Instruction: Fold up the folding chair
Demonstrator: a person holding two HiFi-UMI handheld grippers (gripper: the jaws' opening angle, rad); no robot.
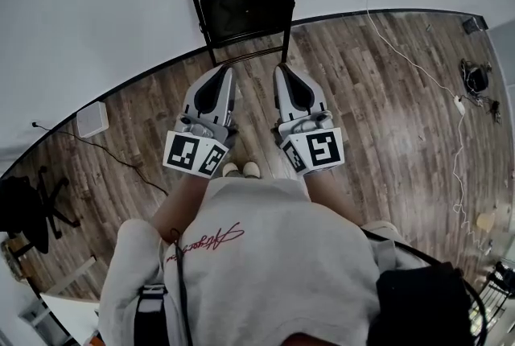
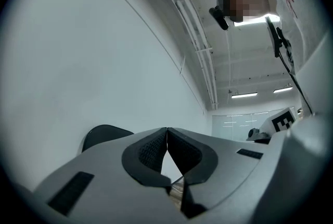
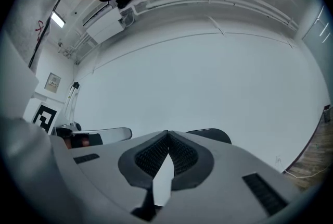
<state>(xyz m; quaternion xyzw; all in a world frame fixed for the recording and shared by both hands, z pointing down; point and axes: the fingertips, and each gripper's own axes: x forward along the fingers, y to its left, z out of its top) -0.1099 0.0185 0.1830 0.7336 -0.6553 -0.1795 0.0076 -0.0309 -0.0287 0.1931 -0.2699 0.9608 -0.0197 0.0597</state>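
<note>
Chair (image 1: 245,6): by the wall, feet hard to make out.
Left gripper (image 1: 228,72): jaws together, empty, aimed at chair.
Right gripper (image 1: 280,70): likewise.

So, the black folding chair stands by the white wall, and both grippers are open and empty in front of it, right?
Not quite: the left gripper and right gripper are shut, not open; each gripper view shows its jaws meeting at the tips. Otherwise yes: both are empty, in front of the black folding chair by the white wall.

head view down, others forward, sharing chair (image 1: 245,2)
</note>
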